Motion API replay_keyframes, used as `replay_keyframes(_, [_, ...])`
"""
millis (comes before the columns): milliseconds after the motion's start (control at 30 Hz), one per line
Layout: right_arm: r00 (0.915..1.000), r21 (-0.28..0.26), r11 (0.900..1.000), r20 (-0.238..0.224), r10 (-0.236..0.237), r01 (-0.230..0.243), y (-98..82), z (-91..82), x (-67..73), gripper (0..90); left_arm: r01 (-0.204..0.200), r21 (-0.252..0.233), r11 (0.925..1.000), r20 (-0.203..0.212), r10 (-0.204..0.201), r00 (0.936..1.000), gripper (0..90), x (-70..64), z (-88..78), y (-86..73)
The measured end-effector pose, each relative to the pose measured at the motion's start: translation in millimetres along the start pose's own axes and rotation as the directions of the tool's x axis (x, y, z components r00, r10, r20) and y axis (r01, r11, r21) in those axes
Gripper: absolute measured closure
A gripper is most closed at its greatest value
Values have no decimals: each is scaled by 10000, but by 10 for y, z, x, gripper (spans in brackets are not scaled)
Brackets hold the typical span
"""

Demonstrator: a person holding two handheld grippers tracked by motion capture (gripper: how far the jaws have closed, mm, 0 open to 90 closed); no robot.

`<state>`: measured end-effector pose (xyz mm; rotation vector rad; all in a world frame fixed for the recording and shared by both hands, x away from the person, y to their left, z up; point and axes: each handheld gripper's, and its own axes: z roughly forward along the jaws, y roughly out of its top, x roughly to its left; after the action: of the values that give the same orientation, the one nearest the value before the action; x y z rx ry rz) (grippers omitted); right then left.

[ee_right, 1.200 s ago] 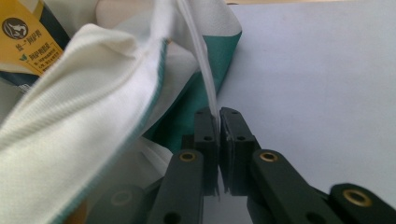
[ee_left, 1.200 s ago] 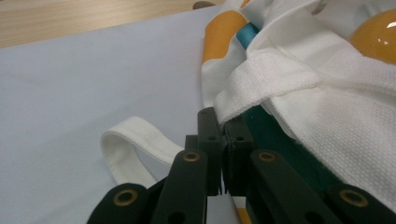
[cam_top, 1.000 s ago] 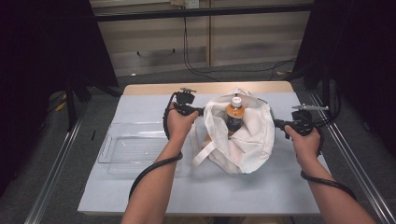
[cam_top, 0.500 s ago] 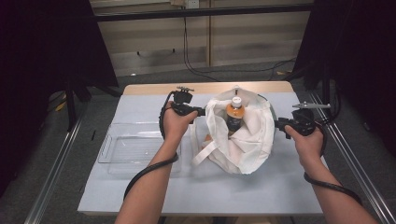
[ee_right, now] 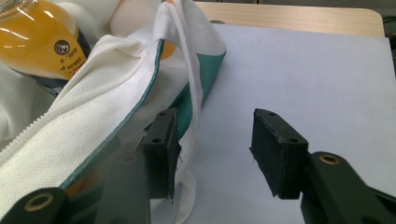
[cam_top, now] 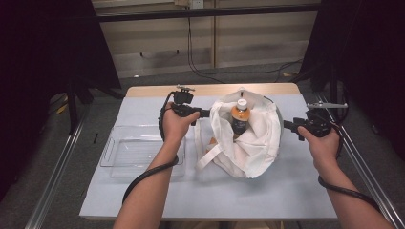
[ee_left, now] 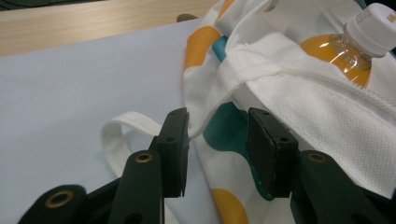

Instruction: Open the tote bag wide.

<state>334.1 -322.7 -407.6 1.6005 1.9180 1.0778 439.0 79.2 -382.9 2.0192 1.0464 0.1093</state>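
A white tote bag (cam_top: 253, 143) with teal and orange dots sits mid-table, and a bottle of orange drink (cam_top: 240, 117) stands upright inside it. My left gripper (cam_top: 204, 113) is at the bag's left edge. Its jaws (ee_left: 219, 140) have just been opening; a fold of the bag (ee_left: 317, 102) hangs loose between them, and the bottle (ee_left: 345, 51) shows beyond. My right gripper (cam_top: 288, 126) is at the bag's right edge. Its jaws (ee_right: 217, 149) have also just been opening, with the bag's rim (ee_right: 70, 135) and strap beside one pad and bare table in the gap.
A clear plastic tray (cam_top: 138, 150) lies on the light blue table cover (cam_top: 191, 195) left of the bag, under my left forearm. The bare wooden table edge (cam_top: 153, 90) runs along the far side. Metal rails (cam_top: 57, 186) flank the table.
Both hands have lifted slightly beside the bag, and both grippers have opened off its edges. The bag and bottle have stayed in place.
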Motion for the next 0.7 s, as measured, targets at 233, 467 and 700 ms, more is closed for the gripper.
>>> replay_keyframes(233, [10000, 39, 10000, 21, -7, 7, 38, -29, -12, 509, -8, -2, 10000, -155, 8, 9999, 533, 17, -34, 31])
replay_keyframes(467, [10000, 23, 10000, 18, 45, -45, 89, -51, -20, 484, 42, -133, 9999, -233, -45, 9997, 447, 26, -73, 103])
replay_keyframes(700, [9999, 5, 10000, 66, 96, -96, 145, -47, 11, 478, 190, -154, 9997, -93, -191, 9998, 408, 2, -53, 150])
